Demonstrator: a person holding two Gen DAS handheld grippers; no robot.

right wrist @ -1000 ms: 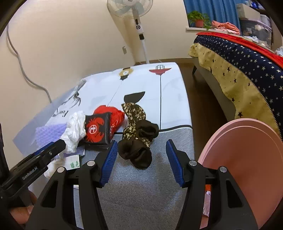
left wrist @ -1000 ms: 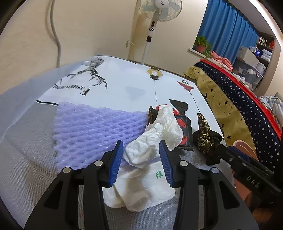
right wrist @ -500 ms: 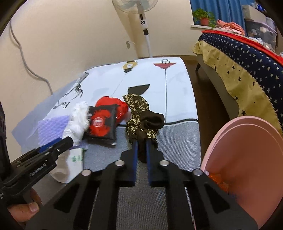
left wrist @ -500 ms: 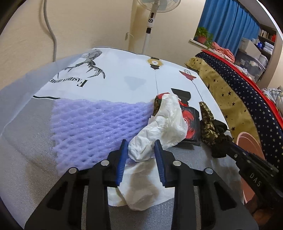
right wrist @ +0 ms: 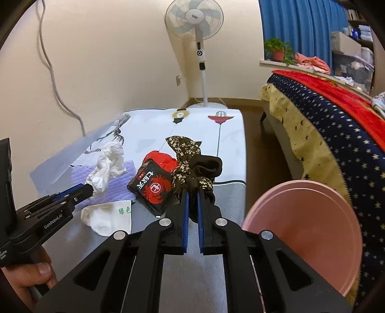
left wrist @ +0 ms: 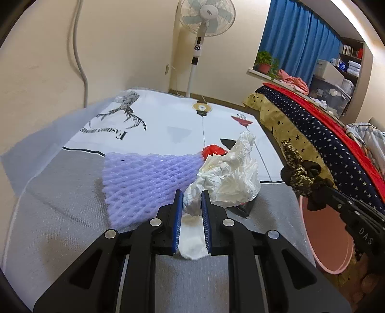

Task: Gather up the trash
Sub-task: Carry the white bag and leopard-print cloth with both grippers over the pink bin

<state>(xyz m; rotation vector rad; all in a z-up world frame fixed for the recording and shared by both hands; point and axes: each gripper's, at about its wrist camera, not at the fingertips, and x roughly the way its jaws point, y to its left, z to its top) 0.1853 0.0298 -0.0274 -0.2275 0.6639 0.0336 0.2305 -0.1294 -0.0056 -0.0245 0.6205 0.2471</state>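
My left gripper (left wrist: pixel 191 195) has its jaws closing on a crumpled white plastic bag (left wrist: pixel 231 175), pinched between the blue pads and raised off the table. My right gripper (right wrist: pixel 191 192) is shut on a dark floral cloth bundle (right wrist: pixel 190 163), held above the table edge beside the pink bin (right wrist: pixel 308 228). A purple foam net (left wrist: pixel 144 183), a white tissue wrapper with green characters (right wrist: pixel 108 216), a black and red snack packet (right wrist: pixel 151 190) and a red wrapper (right wrist: pixel 161 159) lie on the cloth-covered table (left wrist: pixel 60 216).
A standing fan (right wrist: pixel 197 21) is behind the table's far end. A bed with a starry blanket (right wrist: pixel 336 134) runs along the right, with a strip of wooden floor between it and the table. A grey cable (left wrist: pixel 79 48) hangs down the wall on the left.
Both grippers went from open to pinching: the left on the white bag, the right on the floral cloth. Each has since lifted its item off the table.
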